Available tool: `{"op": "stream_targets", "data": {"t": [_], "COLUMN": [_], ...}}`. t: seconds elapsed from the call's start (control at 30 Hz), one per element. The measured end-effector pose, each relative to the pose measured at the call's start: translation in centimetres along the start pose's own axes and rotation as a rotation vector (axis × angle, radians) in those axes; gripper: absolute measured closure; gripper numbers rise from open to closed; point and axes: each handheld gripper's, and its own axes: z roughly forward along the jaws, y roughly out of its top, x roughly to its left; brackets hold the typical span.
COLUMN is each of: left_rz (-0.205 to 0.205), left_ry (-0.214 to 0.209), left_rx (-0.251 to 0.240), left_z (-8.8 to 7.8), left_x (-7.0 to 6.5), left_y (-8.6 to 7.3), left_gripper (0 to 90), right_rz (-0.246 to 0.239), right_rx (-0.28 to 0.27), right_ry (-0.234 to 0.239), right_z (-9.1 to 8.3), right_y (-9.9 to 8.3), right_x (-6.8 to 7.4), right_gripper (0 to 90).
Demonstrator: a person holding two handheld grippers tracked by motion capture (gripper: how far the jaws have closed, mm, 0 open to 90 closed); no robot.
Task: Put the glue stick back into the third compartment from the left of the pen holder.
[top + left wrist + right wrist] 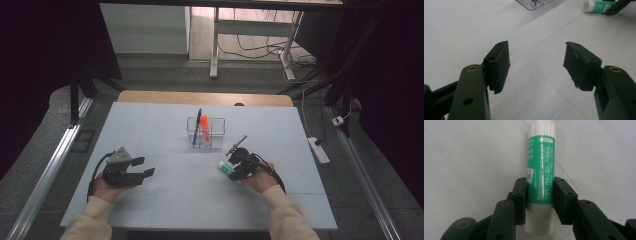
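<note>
From the high view, I see my right gripper (239,169) closed around the glue stick (226,167) low over the bench (165,200), well short of the clear organiser (206,133). In the left gripper view, my left gripper (536,62) gapes empty. In the right gripper view, the stick's long axis runs straight ahead between the pads (521,195), which touch its sides.

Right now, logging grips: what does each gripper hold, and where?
Right gripper clamps the glue stick at its lower body, near the base. Left gripper is open, holding nothing.
</note>
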Motion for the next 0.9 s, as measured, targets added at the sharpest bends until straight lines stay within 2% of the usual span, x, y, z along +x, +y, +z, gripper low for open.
{"op": "stream_targets", "data": {"t": [0.13, 0.43, 0.63, 0.9], "left_rz": [0.005, 0.047, 0.097, 0.195], "left_ry": [0.0, 0.007, 0.005, -0.033], "left_rx": [0.001, 0.011, 0.019, 0.043], "left_z": [0.0, 0.3, 0.6, 1.8], "left_x": [-0.1, -0.8, -1.9, -4.1], "left_y": [0.0, 0.2, 0.8, 2.1], "left_gripper": [37.4, 37.5, 37.4, 36.8], "right_rz": [-0.002, -0.049, -0.065, -0.118], "right_rx": [-0.01, -0.072, -0.094, -0.099], "right_ry": [0.0, 0.06, 0.113, 0.176], "right_z": [-0.1, -1.2, -1.4, -1.2], "right_y": [-0.1, -0.1, 0.2, 0.9], "right_x": [0.0, 0.3, 0.7, 1.7], "right_gripper": [64.9, 65.0, 65.0, 65.0]}}
